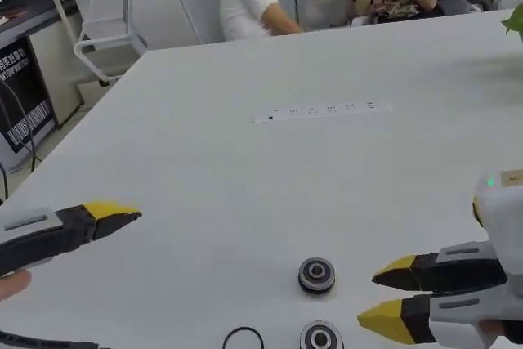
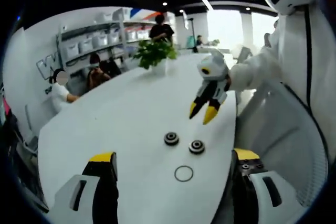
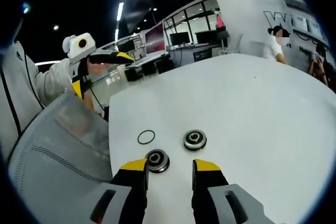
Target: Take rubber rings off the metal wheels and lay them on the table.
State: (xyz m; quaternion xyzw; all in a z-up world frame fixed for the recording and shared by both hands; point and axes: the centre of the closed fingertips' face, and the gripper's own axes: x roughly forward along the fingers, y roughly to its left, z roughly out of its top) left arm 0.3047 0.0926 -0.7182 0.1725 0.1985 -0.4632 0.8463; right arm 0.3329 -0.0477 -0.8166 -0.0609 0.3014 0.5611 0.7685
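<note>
On table (image 1: 327,177): two metal wheels (image 1: 316,275) (image 1: 320,337) | one rubber ring (image 1: 243,339) | left gripper (image 2: 174,156) open wide | right gripper (image 1: 369,298) open

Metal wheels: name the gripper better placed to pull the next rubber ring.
Right. The right gripper has its fingers open just short of the nearer wheel; the left gripper hangs farther back, with the loose ring between it and the wheels.

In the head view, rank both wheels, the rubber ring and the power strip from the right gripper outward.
1. Upper wheel and lower wheel, left of the right gripper: too close to call.
2. Rubber ring, further left.
3. Power strip, mid-table.
</note>
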